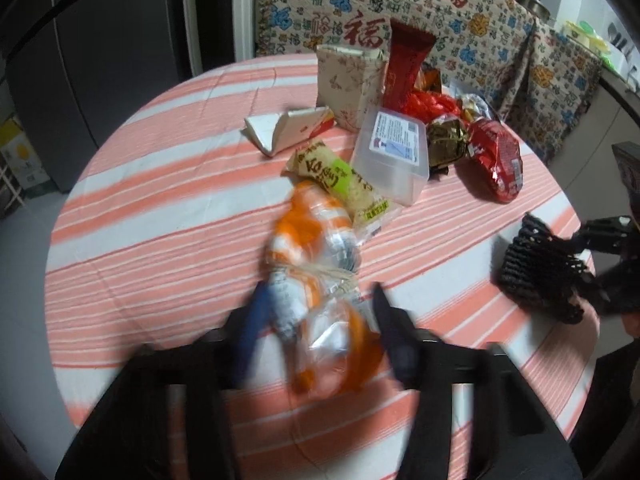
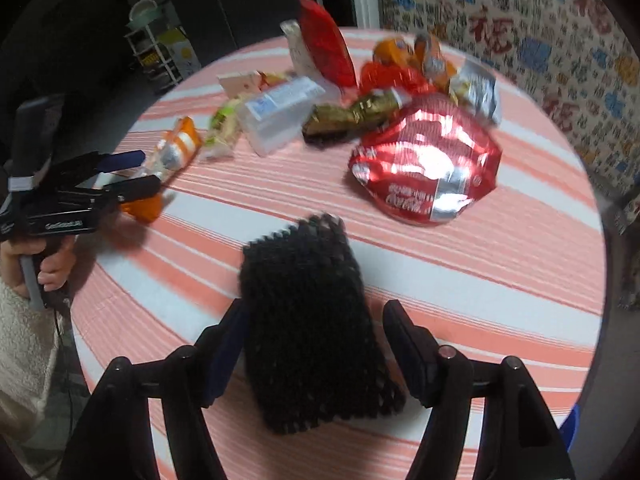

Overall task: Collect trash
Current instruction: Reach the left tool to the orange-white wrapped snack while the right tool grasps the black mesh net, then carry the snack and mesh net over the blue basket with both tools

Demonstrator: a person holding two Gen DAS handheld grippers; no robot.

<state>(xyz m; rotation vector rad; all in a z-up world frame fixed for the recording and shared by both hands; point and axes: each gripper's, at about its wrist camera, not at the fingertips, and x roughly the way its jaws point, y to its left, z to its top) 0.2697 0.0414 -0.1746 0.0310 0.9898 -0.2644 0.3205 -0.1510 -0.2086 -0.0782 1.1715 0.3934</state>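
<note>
Left wrist view, orange wrapper: crumpled orange, white and clear plastic snack wrapper [image 1: 316, 280] is lying blurred at lower centre of the frame, on the striped cloth.
Left gripper: black two-finger left gripper [image 1: 320, 332] is standing about the wrapper's near end, one finger on each side; blur is hiding whether the pads are pressing on it, so I cannot tell if it is pinching.
Right wrist view, black mesh: black foam mesh sleeve [image 2: 312, 320] is lying flat at lower centre, reaching up toward mid frame.
Right gripper: black two-finger right gripper [image 2: 316, 344] is straddling the mesh with its jaws spread; the left finger is sitting at the mesh's edge, and a strip of cloth is showing between the mesh and the right finger.
Trash pile: shiny red foil bag [image 2: 428, 168] is lying right of centre; a clear plastic box [image 2: 280, 114], a gold foil wrapper [image 2: 352, 114] and a yellow-green noodle packet [image 1: 344, 184] are clustering behind it, touching one another.
Table: round table with pink and white striped cloth [image 1: 168, 216] is filling most of both frames.
Person: a hand [image 2: 44, 264] with a cream fleece sleeve is gripping the left gripper's handle at the left edge of the right wrist view.
</note>
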